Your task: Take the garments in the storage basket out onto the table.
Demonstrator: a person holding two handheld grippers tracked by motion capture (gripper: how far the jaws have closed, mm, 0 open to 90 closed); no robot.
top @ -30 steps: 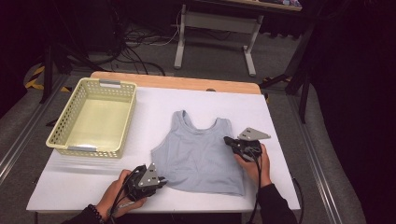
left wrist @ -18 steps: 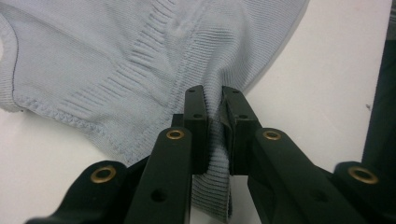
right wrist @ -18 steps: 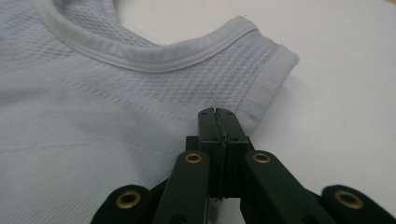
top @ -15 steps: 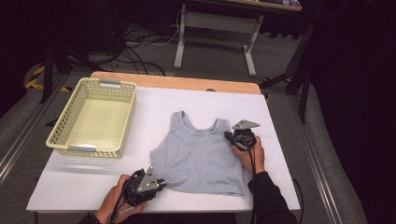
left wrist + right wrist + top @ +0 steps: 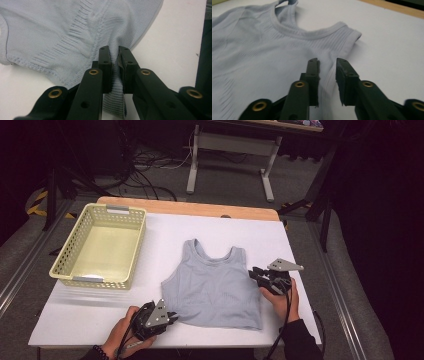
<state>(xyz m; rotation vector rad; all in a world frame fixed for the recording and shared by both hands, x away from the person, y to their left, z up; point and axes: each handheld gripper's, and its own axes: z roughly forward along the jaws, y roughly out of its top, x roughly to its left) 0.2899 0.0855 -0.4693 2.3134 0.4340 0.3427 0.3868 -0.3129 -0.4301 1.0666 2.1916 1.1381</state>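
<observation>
Now, at this moment:

Garment: a pale blue ribbed tank top [image 5: 212, 285] is laid flat on the white counter [image 5: 320, 255], at lower centre of the high view, neck opening toward the top of the frame and hem toward the bottom.

Left gripper: the left gripper [image 5: 162, 316] is kept at the lower left corner of the hem, as it was a second ago. In the left gripper view the jaws are seen narrow, with a fold of ribbed hem [image 5: 113, 97] pinched between them.

Right gripper: the right gripper [image 5: 256, 274] is found at the right edge of the top, near the armhole, higher in the frame than a second ago, when it was seen lower along that side seam.

Right jaws: they have just been opening. In the right gripper view a gap is seen between them; the side edge of the fabric [image 5: 327, 80] is raised in a slight ridge inside that gap, but no pressing by the pads can be made out.

Meaning: the right-hand hold is judged to be released, so the top is now pinned at one corner only. A fresh grip by the right jaws is probably needed before the garment can be folded or lifted evenly.

Basket: a yellow perforated basket [image 5: 64, 265] is stood at the left of the counter, well apart from the top, with nothing seen inside.
</observation>
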